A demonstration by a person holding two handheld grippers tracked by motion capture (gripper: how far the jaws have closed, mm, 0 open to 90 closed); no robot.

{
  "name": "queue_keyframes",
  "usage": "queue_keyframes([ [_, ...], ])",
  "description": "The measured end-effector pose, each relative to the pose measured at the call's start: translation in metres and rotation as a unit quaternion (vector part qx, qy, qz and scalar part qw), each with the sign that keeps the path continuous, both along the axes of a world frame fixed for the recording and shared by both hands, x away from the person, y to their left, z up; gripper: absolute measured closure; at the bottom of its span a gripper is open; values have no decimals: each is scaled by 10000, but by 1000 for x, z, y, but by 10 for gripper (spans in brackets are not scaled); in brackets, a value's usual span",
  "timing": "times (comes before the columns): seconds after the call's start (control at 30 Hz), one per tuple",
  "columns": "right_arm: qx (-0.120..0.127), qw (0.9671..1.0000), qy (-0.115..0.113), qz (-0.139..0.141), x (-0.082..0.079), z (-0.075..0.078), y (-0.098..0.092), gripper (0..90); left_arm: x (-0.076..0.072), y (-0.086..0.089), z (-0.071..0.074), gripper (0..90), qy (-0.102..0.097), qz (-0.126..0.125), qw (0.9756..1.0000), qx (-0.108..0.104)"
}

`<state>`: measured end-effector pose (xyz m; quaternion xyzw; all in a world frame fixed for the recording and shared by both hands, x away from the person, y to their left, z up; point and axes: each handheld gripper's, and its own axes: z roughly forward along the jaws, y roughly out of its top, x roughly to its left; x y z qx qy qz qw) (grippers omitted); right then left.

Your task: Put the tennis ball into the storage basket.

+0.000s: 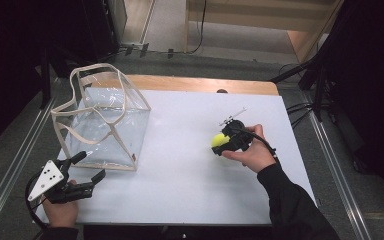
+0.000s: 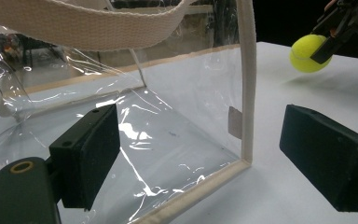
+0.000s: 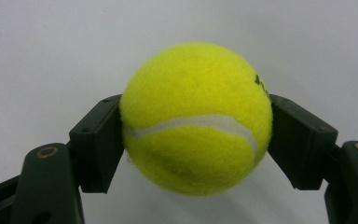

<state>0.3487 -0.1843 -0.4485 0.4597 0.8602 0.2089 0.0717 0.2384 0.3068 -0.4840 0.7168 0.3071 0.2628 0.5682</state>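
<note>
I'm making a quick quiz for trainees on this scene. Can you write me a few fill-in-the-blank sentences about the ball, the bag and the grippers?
1. The right gripper is shut on a yellow ____.
2. The left gripper has its jaws ____, with nothing between them.
3. The clear bag with cream trim stands on the ____ side of the white table in the high view.

Missing words: ball; open; left
</note>
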Motion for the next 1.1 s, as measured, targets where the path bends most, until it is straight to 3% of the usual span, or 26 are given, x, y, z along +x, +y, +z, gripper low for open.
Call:
queue_keyframes([
  [0.3, 99, 9998, -22, 176, 2, 6, 17, 239, 0, 0, 0, 128, 4, 5, 10000, -5],
  [1.1, 67, 9983, -41, 581, 8, 16, 61, 239, -1, 2, 0, 128, -26, -10, 10000, -59],
])
